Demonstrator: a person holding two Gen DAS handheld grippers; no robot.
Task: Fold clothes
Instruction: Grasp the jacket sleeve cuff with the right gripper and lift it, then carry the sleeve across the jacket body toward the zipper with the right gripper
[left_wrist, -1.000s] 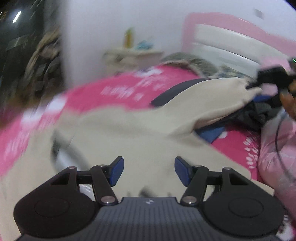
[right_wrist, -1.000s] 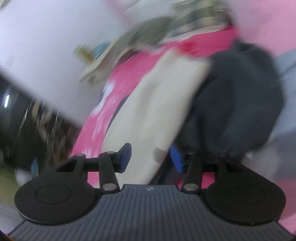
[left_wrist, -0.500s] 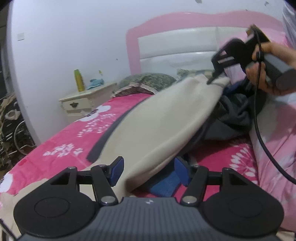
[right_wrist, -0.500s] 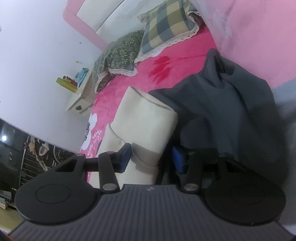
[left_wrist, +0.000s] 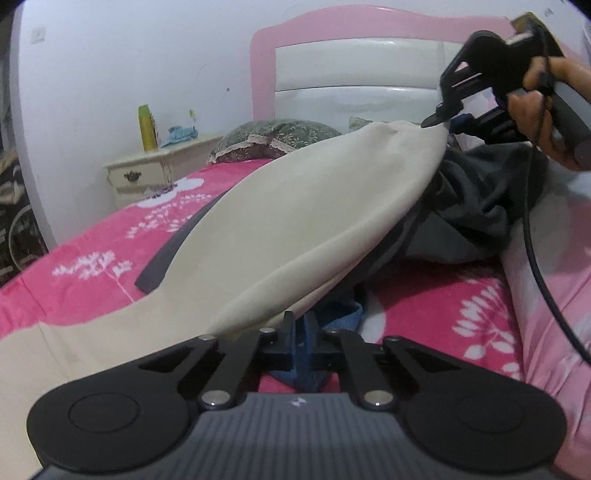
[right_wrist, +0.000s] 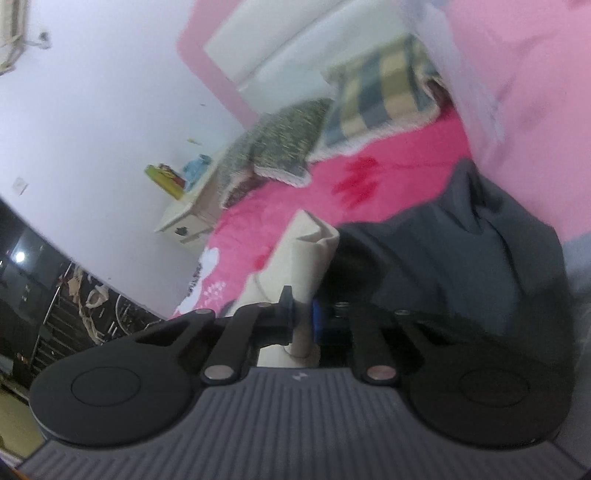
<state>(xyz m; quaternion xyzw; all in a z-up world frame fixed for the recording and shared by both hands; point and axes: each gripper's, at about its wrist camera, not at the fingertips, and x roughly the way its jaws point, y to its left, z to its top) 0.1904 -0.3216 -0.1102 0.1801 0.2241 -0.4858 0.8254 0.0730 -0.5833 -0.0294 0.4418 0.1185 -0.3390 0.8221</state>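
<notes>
Both tongs newly clamped on taut cream garment (left_wrist: 295, 221)

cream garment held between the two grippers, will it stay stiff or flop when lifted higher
The cream garment is probably floppy: it stretches between the left gripper and the right gripper, and its free part lies slack on the bed. It looks light, since small pinches hold it.

Left wrist camera low over the bed (left_wrist: 92, 258), facing along its tongs (left_wrist: 300, 347) toward the pink headboard (left_wrist: 264, 74), level, right wrist camera tilted, close above the cream garment (right_wrist: 306, 258), both views sharing garment, floral pillow (left_wrist: 280, 136), nightstand (left_wrist: 147, 173).
</notes>
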